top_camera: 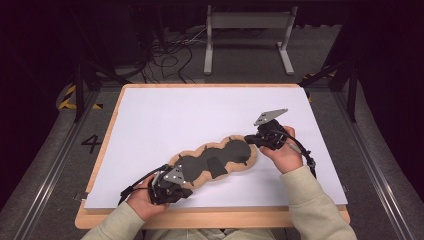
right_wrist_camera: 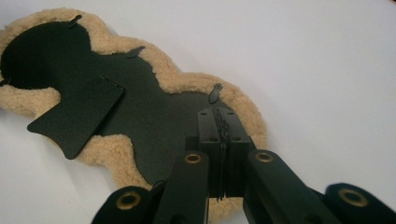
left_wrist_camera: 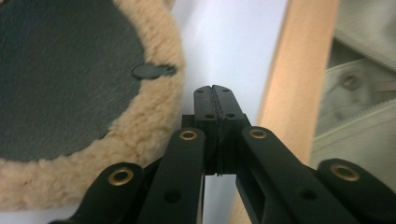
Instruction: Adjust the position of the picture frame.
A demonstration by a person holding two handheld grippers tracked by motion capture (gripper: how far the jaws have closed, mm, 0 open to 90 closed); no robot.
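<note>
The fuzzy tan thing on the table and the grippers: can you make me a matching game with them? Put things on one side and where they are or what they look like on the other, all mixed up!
Things:
1. fleece pad
2. left gripper
3. right gripper
4. loose black flap

Descriptions:
A. shut, at the pad's far end
B. tan fluffy edge, dark middle
C. lying on the pad's dark middle
D. shut, at the pad's end by the table's near edge

Pairs: 1-B, 2-D, 3-A, 4-C

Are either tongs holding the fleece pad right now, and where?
Neither. Left tongs and right tongs are shut with nothing between them, at opposite ends of the fleece pad.
</note>
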